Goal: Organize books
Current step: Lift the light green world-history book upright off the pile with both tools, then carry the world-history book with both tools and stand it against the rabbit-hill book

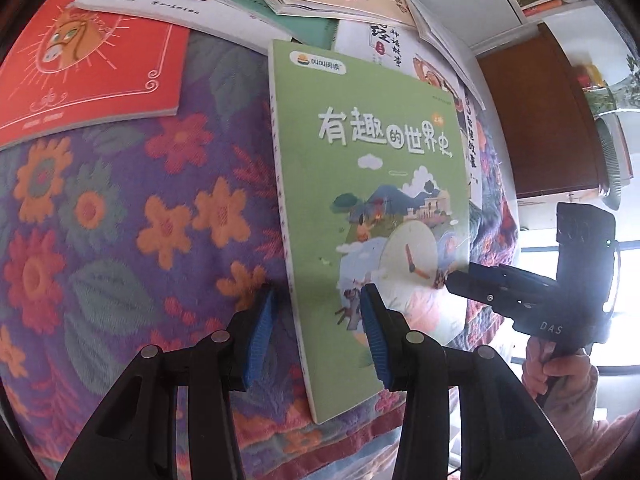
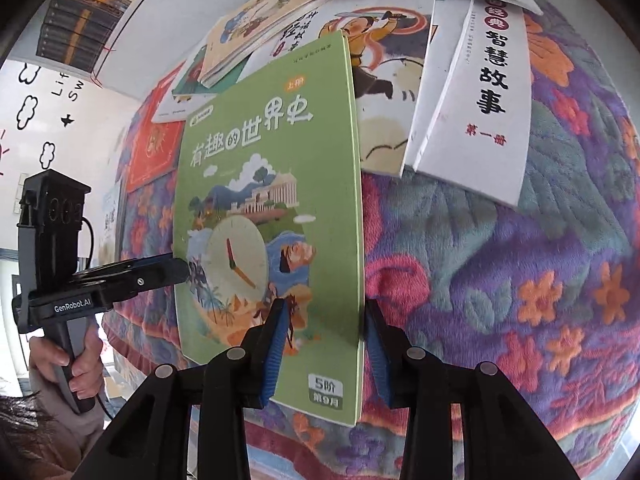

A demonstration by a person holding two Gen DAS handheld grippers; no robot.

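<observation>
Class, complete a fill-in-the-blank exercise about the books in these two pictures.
1. The tall book that passes between the fingers of the left claw has a ___ cover.
2. Low on that cover is drawn a round ___ with two hands.
3. The red book shows a ___ head.
4. The cloth is patterned with ___.

Missing words: green; clock; horse's; flowers

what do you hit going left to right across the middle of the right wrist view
left gripper in the person's hand → green book held up between both grippers → white book with black characters → flowered blanket
</observation>
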